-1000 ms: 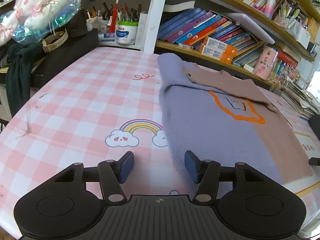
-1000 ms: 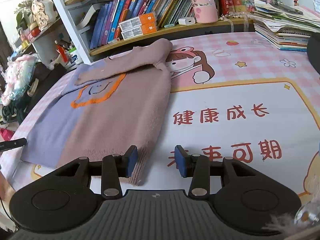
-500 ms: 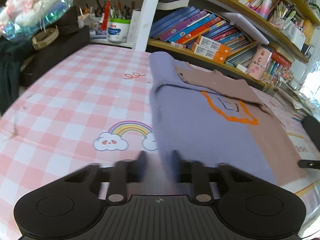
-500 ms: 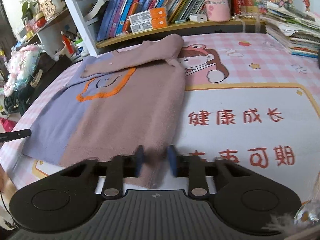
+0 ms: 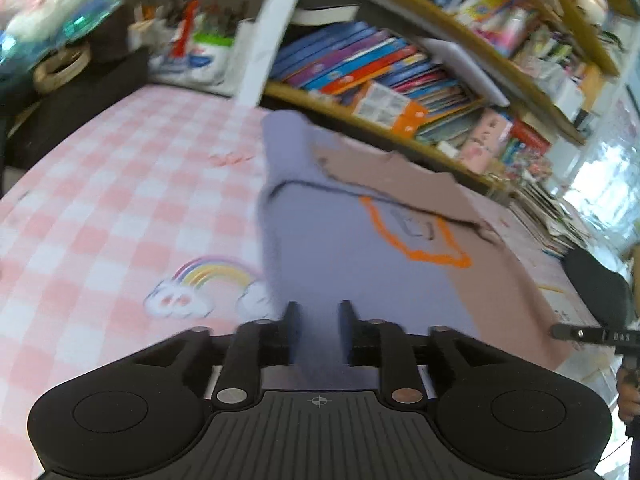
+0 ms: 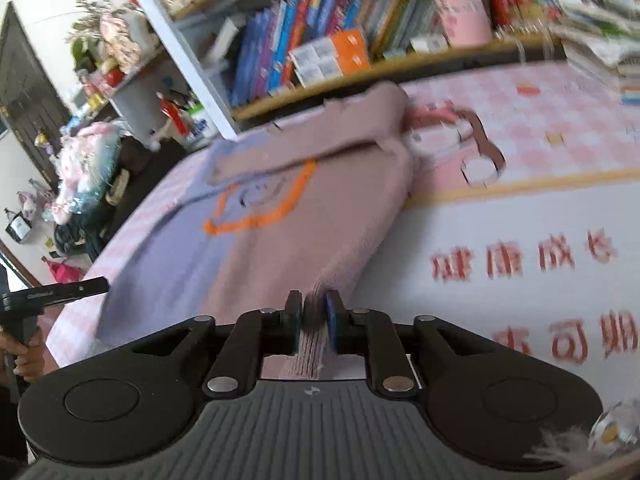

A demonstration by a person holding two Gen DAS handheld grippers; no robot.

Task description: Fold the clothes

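Note:
A sweater, lavender on one half (image 5: 352, 264) and mauve on the other (image 6: 288, 248), lies flat on the table with an orange outline on its chest and both sleeves folded across it. My left gripper (image 5: 318, 328) holds the lavender hem corner, which fills the gap between its pads; its jaws are opening. My right gripper (image 6: 314, 320) pinches the ribbed mauve hem corner, its jaws opening slightly with the cloth still between them. Both corners are raised off the table. Each view shows the other gripper from the side.
A pink checked tablecloth (image 5: 120, 208) with a rainbow print covers the table. Bookshelves (image 5: 380, 64) run along the far edge. A paper stack (image 6: 600, 44) sits at the far right, a pen pot (image 5: 204, 52) and a plush toy (image 5: 48, 4) at the far left.
Both grippers stood open by the hem one second ago. Each has since closed on its hem corner, and the corners have come up off the table. The views have tilted upward.

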